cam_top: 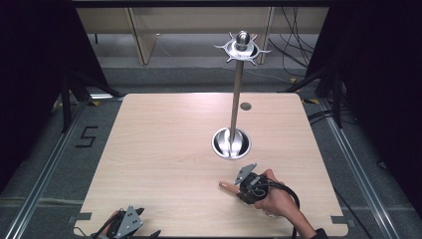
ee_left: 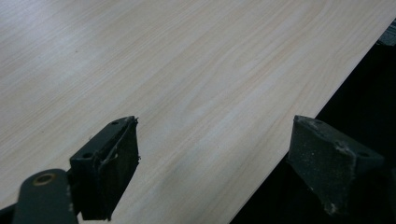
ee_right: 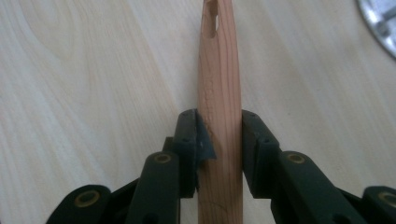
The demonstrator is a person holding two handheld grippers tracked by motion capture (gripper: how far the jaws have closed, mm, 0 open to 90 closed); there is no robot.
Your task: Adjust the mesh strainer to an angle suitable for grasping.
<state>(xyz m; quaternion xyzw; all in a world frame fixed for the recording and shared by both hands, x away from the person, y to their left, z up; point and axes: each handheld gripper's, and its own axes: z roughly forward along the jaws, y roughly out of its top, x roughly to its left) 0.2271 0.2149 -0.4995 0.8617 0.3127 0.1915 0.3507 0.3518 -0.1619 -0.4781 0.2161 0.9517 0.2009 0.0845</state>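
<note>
High view: the right gripper (cam_top: 238, 186) clamps a wooden handle (cam_top: 226, 186) lying on the table (cam_top: 164, 149), just in front of the metal stand (cam_top: 232, 142), nothing between them. Left gripper view: the left gripper (ee_left: 212, 165) gapes wide over the table edge, well left of the stand. Right gripper view: both pads squeeze the wooden handle (ee_right: 219, 93), its slotted tip pointing ahead, the stand's base (ee_right: 380, 23) off to one side.

Black-bodied right tool (cam_top: 238, 188), grey three-cornered plate (cam_top: 245, 173) screwed on top, black cable (cam_top: 288, 193) looping back past a dark cuff (cam_top: 318, 233). Left tool (cam_top: 124, 226) likewise black under its own grey plate. Up close: matte black links with brass-coloured rivets (ee_right: 162, 158), scuffed dark pads (ee_left: 119, 163) frayed at the edges, one torn flap of lining (ee_right: 205, 144) curling off.
</note>
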